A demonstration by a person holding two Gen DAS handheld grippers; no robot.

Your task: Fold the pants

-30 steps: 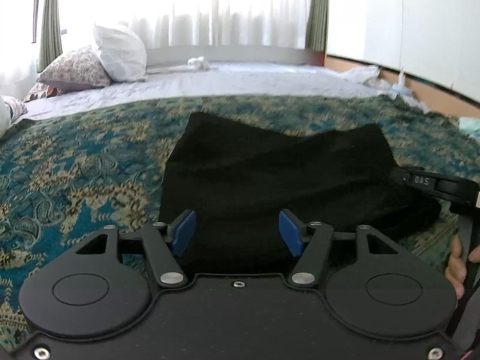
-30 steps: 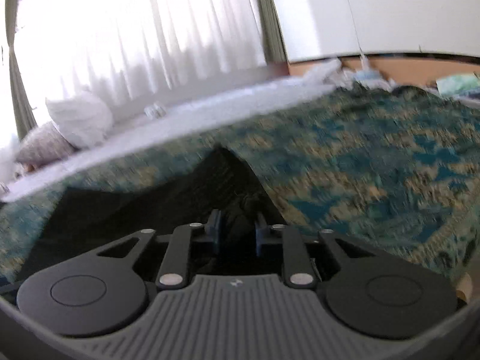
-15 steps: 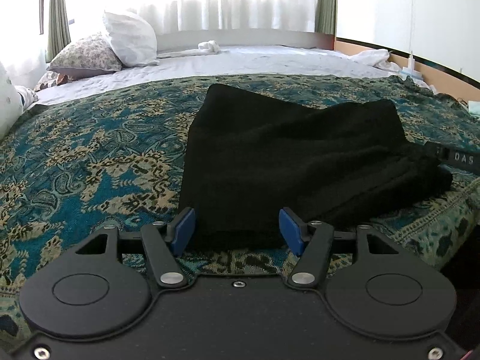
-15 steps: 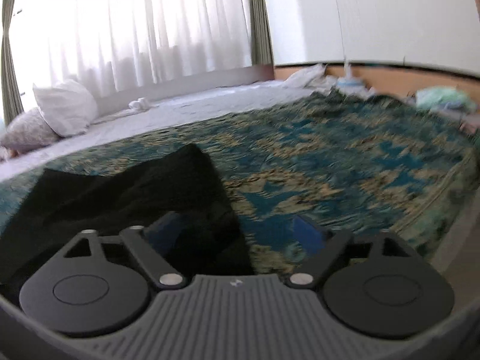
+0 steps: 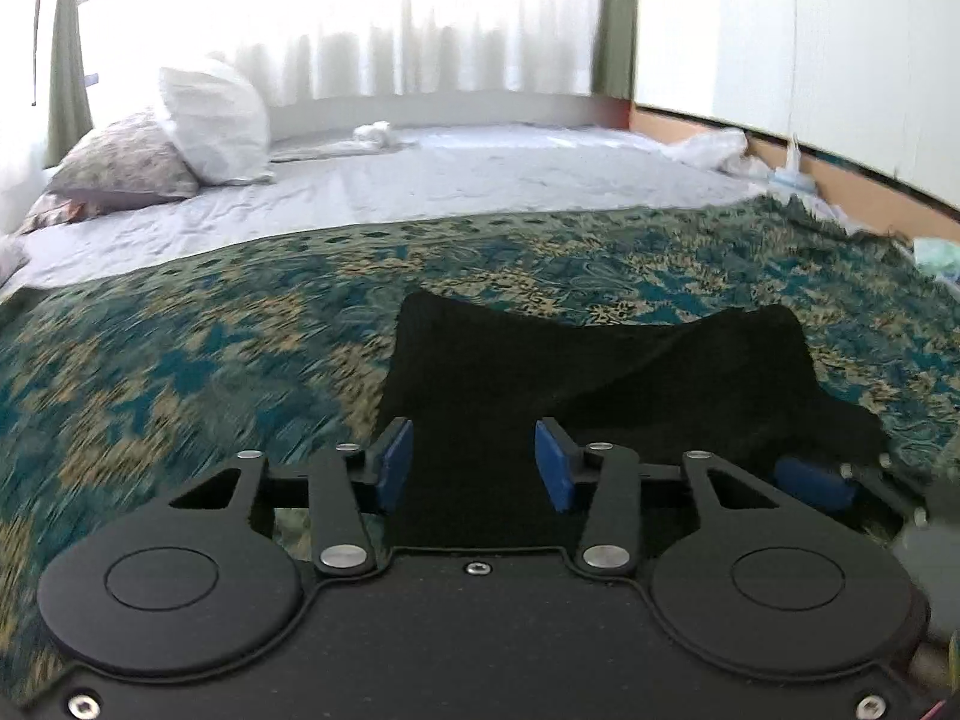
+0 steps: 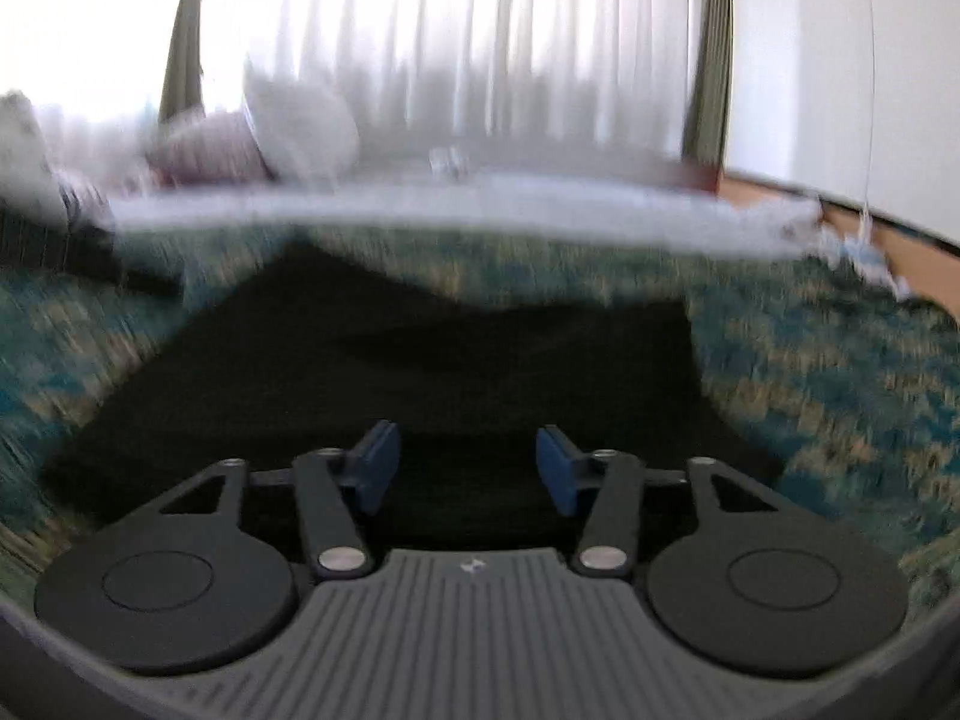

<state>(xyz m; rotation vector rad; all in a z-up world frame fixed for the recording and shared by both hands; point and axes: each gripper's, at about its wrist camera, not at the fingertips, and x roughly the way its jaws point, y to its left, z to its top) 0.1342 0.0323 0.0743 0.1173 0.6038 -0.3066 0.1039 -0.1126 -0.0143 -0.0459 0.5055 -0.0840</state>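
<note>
Two tools in view | left tool (image 5: pixel 474 468): fingers apart, holding nothing | right tool (image 6: pixel 467 468): fingers apart, holding nothing | black pants (image 5: pixel 576 384): folded, flat on the patterned bedspread (image 5: pixel 180 360), directly ahead of and below both tools | right view blurred

Blown-out window (image 5: pixel 384 18) backlight, motion blur, fisheye edges

Two handheld black grippers with blue finger pads

The left gripper (image 5: pixel 474 468) has a smooth matte black body, two round discs, silver pivot screws and blue-padded fingers (image 5: pixel 393 465). The right gripper (image 6: pixel 468 468) matches it, except for a grey ribbed centre plate bearing a small white mark; its fingers (image 6: pixel 555 468) are blue too.
</note>
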